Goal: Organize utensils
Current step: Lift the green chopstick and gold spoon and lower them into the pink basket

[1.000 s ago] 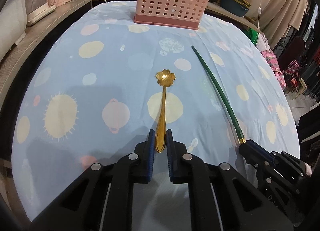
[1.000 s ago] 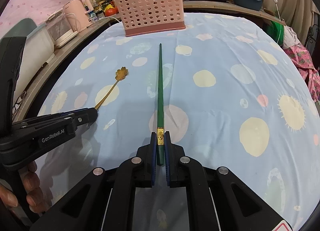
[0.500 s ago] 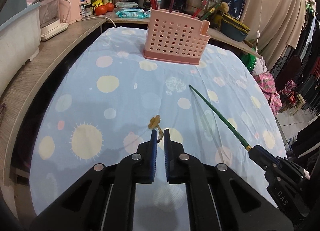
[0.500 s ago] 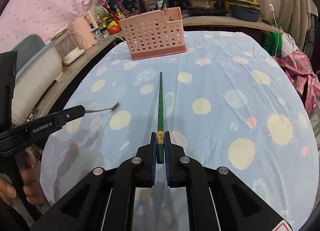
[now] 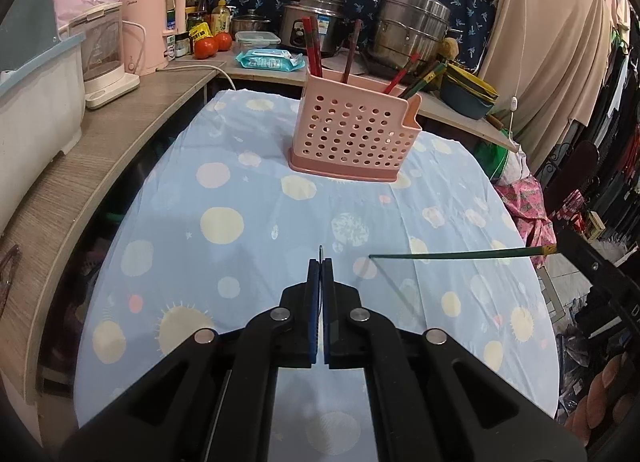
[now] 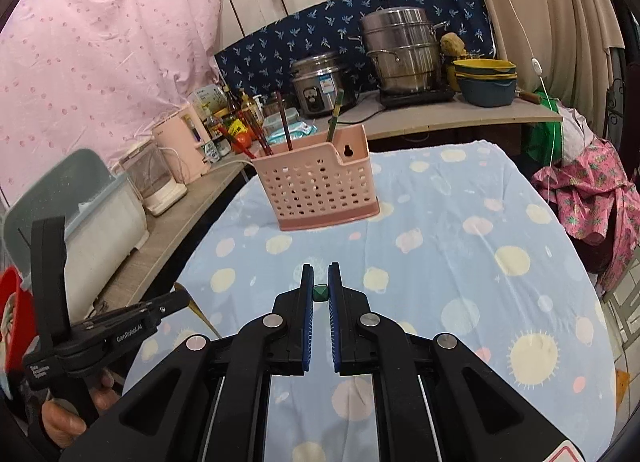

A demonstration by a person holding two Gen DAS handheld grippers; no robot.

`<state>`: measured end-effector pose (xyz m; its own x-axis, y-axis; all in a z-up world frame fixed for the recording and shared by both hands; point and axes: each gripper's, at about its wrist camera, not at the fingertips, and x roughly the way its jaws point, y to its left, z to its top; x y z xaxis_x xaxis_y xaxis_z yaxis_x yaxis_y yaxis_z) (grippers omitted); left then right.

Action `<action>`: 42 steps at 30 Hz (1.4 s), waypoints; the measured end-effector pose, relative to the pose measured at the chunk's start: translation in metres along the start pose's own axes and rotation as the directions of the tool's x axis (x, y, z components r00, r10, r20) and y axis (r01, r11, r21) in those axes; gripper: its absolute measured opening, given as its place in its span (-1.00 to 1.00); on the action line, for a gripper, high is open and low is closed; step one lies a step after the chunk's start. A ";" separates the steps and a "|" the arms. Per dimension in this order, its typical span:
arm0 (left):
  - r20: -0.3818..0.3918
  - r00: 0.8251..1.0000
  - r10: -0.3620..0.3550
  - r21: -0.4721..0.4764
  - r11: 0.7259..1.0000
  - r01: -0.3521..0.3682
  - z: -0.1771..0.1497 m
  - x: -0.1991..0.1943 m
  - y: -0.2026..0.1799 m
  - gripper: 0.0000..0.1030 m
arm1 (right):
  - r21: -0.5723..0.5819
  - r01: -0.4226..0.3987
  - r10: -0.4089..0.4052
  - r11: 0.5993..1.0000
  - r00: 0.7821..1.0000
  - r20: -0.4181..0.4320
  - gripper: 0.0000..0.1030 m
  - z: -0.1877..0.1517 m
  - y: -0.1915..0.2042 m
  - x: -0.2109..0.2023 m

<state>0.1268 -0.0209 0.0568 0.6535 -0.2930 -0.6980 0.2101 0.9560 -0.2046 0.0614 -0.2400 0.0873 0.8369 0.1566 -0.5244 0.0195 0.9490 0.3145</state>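
Observation:
A pink perforated utensil holder (image 5: 352,134) (image 6: 320,190) with several chopsticks in it stands at the far end of the blue dotted tablecloth (image 5: 240,262). My left gripper (image 5: 320,262) is shut on the gold flower spoon (image 5: 321,251), held above the cloth. The spoon shows edge-on as a thin sliver past the pads. In the right wrist view the left gripper (image 6: 182,296) is at the lower left, with the spoon's gold handle (image 6: 204,320) below it. My right gripper (image 6: 321,268) is shut on a green chopstick (image 6: 321,293), seen end-on. That chopstick (image 5: 460,256) hangs level, pointing left from the right gripper (image 5: 562,248).
A wooden counter (image 5: 120,150) runs along the left and back, carrying a pink kettle (image 5: 154,30), tomatoes (image 5: 214,44), a wipes pack (image 5: 268,61), a rice cooker (image 6: 320,82) and a steel steamer pot (image 6: 404,50). Clothes (image 6: 592,194) hang at the right. A hand (image 6: 64,418) holds the left gripper.
The left jaws have closed on the spoon's handle. Both grippers have lifted off the cloth, carrying spoon and chopstick upward. The holder now sits lower in both views.

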 end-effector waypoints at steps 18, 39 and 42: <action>0.127 0.989 -0.072 0.034 0.997 0.068 0.108 -0.004 -0.019 -0.99 | -0.012 -0.020 0.022 1.000 0.983 0.183 -0.86 0.109 0.005 0.019; 0.255 0.959 -0.127 -0.007 0.991 0.133 0.251 0.053 -0.023 -0.99 | 0.036 -0.020 0.006 0.999 0.930 0.367 -0.86 0.246 0.024 0.109; 0.224 0.967 -0.118 -0.022 0.992 0.126 0.249 0.071 -0.019 -0.99 | 0.044 -0.014 -0.001 0.999 0.944 0.331 -0.86 0.243 0.019 0.129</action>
<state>0.3502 -0.0628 0.1823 0.7701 -0.3992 -0.4976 0.2748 0.9115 -0.3059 0.3026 -0.2680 0.2182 0.9707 0.0564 -0.2336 0.0315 0.9338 0.3563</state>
